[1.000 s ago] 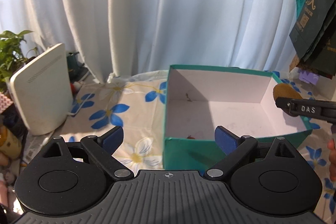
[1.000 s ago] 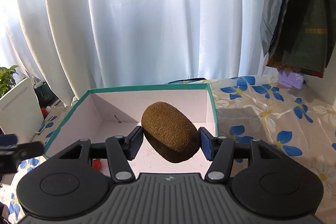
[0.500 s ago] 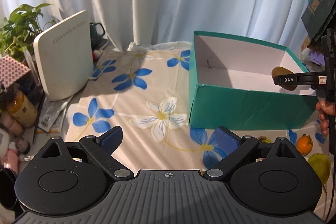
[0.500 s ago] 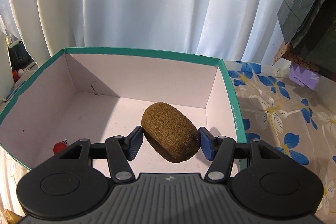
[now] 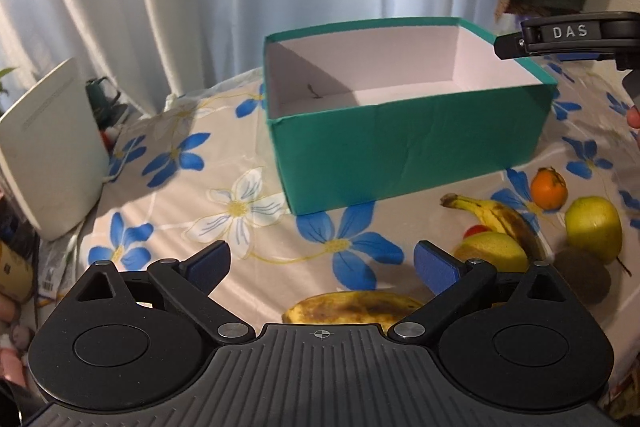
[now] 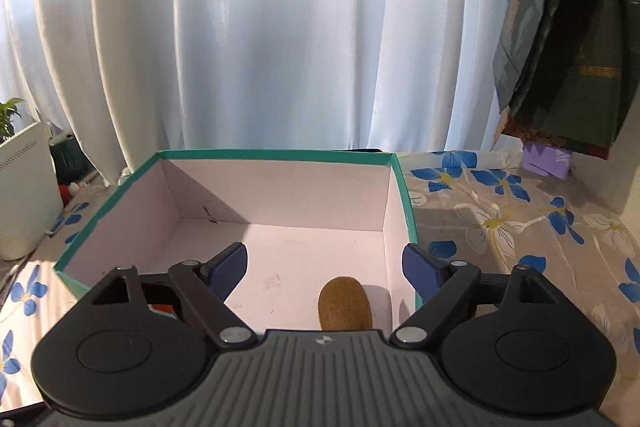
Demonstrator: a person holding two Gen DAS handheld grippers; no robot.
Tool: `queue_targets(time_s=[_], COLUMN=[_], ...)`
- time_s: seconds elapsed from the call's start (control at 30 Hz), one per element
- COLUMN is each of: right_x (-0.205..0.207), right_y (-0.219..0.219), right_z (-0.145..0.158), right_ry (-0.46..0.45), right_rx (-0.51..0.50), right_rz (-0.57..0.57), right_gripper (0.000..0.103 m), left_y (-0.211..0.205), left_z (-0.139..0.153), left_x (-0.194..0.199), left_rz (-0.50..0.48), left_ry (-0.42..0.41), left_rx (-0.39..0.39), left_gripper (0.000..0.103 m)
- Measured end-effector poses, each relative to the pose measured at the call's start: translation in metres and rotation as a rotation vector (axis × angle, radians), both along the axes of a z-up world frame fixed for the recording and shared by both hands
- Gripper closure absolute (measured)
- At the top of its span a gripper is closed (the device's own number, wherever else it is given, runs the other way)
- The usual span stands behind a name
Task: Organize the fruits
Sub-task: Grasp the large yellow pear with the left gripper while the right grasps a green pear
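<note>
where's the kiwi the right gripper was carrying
In the right wrist view the kiwi lies on the white floor of the green box, near its right wall, below the right gripper, whose jaws are opening with nothing between them.

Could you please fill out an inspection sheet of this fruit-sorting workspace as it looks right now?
Surface: floral tablecloth, blue and white flowers.
Job's things: teal box, open; one kiwi lies on its floor near the right wall. Outside, in front of the box: two bananas, an orange, two yellow fruits, another kiwi.
Clutter: white device standing left of the box; bottles at the left edge.
Grippers: left gripper open, nothing between its pads; right gripper opening above the box, kiwi released.
Cables: nothing seen.
Surroundings: white curtain; dark bags hanging at right; a plant at left.
</note>
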State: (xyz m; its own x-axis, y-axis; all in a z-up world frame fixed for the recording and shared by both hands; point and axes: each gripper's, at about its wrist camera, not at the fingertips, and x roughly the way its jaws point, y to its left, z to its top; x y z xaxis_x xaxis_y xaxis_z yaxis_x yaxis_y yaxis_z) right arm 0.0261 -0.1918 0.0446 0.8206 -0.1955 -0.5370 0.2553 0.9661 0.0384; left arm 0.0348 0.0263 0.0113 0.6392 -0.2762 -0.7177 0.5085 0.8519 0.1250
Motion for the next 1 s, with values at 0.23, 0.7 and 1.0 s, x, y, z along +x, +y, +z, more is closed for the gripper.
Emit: queue_targets(time_s=[0.23, 0.7, 1.0], right_x=[-0.084, -0.123, -0.123], right_y=[-0.009, -0.018, -0.024], right_z=[-0.003, -0.016, -0.018], right_ry=[-0.004, 0.034, 0.045], right_rx=[0.084, 0.117, 0.120], right_rz=[-0.117, -0.224, -0.253], right_gripper=[0.015, 0.015, 0.015], left_y=[-0.032, -0.070, -0.071], left_z=[-0.013, -0.035, -0.048], left_x=[-0.018, -0.017, -0.005], left_rz=[-0.217, -0.387, -0.396], left_ry=[-0.074, 0.080, 0.193], left_rx=[0.017, -0.083, -0.098], left_gripper=[0.000, 0.000, 0.018])
